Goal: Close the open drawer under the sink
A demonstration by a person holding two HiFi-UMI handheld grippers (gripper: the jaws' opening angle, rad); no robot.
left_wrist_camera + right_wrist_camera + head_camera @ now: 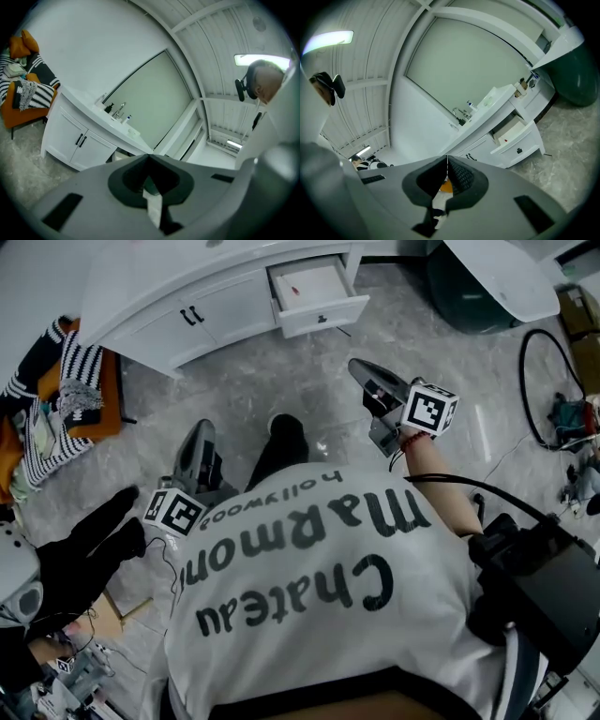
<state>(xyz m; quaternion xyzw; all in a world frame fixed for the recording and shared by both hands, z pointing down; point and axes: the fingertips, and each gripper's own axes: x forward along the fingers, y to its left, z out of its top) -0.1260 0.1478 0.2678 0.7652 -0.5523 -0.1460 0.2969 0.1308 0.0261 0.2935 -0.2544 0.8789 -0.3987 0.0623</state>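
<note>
Head view: white vanity cabinet point(187, 296) across the top, with black-handled double doors point(192, 315) in its front. Right of those doors, at the cabinet's right end, the drawer point(319, 292) pulled well out over the grey floor point(281, 381), with a dark knob point(322, 319) in the middle of its front panel and a small red thing point(295, 289) inside, otherwise near bare. Left claw point(199, 432) and right claw point(361, 369) both well apart from the cabinet, pointing toward it; the right one nearer the drawer's side.

Left claw view: left claw point(149, 159) closed tip to tip, nothing held. Beyond it the cabinet's double doors point(79, 140), a tap point(119, 110) on top and a big mirror point(154, 98) behind. No drawer visible here.

Right claw view: right claw point(447, 161) pressed together, empty. Drawer point(518, 136) in plain sight at the cabinet's right end, open, knob point(519, 150) facing this way.

Handling, as a judgement: probably light, being nearly empty; rigid box on runners; smooth painted front, likely slippery to a pinch. No grip needed. Better to push with the closed right tips flat on the front panel, just beside the knob and near its middle, to keep the drawer from skewing. Risk of sliding off the glossy face, or of slamming.
</note>
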